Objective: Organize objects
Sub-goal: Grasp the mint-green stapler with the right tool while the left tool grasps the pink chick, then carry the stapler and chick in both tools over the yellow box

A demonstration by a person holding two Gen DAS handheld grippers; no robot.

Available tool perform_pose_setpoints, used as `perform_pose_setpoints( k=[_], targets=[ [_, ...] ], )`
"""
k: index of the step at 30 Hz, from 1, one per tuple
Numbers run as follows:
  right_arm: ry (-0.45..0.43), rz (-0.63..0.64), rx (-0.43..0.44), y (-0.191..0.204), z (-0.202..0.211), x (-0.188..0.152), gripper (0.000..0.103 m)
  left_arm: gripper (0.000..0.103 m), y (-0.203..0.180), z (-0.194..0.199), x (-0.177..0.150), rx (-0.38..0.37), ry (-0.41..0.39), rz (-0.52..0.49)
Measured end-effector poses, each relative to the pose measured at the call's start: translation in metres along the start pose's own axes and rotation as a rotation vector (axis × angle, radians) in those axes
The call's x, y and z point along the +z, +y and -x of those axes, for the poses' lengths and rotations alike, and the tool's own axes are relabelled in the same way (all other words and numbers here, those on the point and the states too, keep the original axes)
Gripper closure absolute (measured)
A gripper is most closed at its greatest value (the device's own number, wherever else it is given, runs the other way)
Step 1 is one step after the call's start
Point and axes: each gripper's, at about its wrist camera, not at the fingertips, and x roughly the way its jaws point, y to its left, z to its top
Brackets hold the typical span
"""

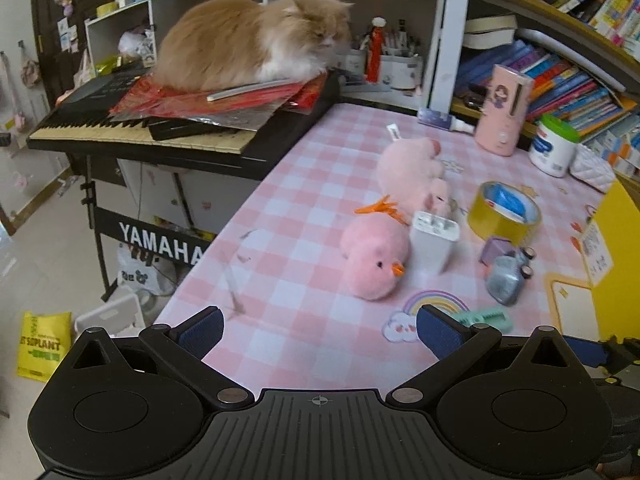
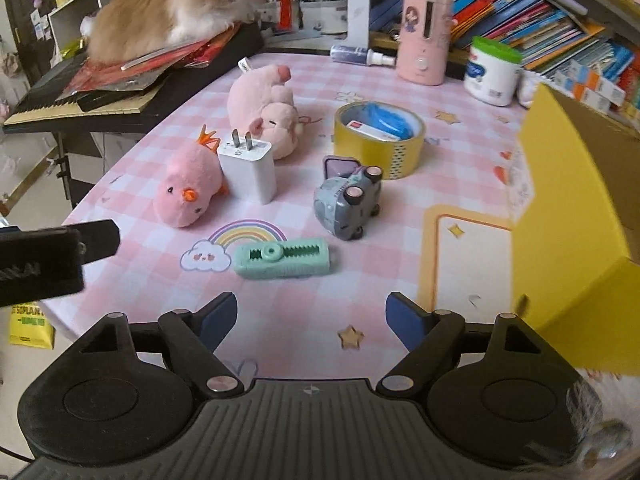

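Right gripper (image 2: 311,318): bottom centre of its view, jaws apart — nothing between them.
Left gripper (image 1: 319,330): jaws spread wide, empty, over the pink checked tablecloth (image 1: 288,280).
Green toothed toy (image 2: 284,259): just above the right gripper, lying flat.
Toy car (image 2: 347,204): centre, on its side.
Chick plush (image 2: 188,192): left of centre — touching the white charger (image 2: 250,170).
Yellow box (image 2: 568,216): right edge.

White "YAMAHA" on black keyboard stand panel (image 1: 160,242), partial dark print approx. "SOPLANT" on yellow bag (image 1: 42,346) on floor, book spines, tub label etc. too blurred to read
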Motion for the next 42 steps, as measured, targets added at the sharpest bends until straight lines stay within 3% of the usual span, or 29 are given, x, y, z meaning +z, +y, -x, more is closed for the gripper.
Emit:
perform_pose_setpoints(
  k=[9, 14, 21, 28, 31, 33, 35, 38, 42],
  targets=[
    [0.003, 0.027, 0.069, 0.006, -0.038, 0.015, 0.026, 0.0, -0.003, -0.018, 0.009, 0.082, 0.018, -0.057],
    [0.005, 0.06, 0.075, 0.009, -0.052, 0.018, 0.035, 0.0, -0.007, -0.027, 0.014, 0.031, 0.012, -0.047],
    [-0.016, 0.136, 0.092, -0.001, -0.043, 0.022, 0.036, 0.0, -0.02, -0.053, 0.027, -0.071, 0.044, -0.024],
    [-0.04, 0.147, 0.056, -0.025, -0.026, 0.024, 0.036, 0.002, -0.037, -0.088, 0.038, -0.049, 0.059, -0.086],
    [-0.048, 0.107, 0.054, -0.034, -0.02, 0.025, 0.036, 0.01, -0.042, -0.1, 0.04, -0.04, 0.053, -0.137],
    [-0.059, 0.078, 0.053, -0.04, -0.014, 0.025, 0.036, 0.023, -0.045, -0.106, 0.04, -0.045, 0.061, -0.159],
    [-0.064, 0.062, 0.043, -0.044, -0.01, 0.024, 0.036, 0.047, -0.046, -0.11, 0.037, -0.072, 0.079, -0.168],
    [-0.066, 0.051, 0.028, -0.045, -0.003, 0.02, 0.036, 0.056, -0.043, -0.106, 0.034, -0.102, 0.068, -0.16],
    [-0.078, 0.022, 0.005, -0.046, 0.008, 0.014, 0.036, 0.057, -0.034, -0.086, 0.031, -0.121, 0.045, -0.141]
  ],
)
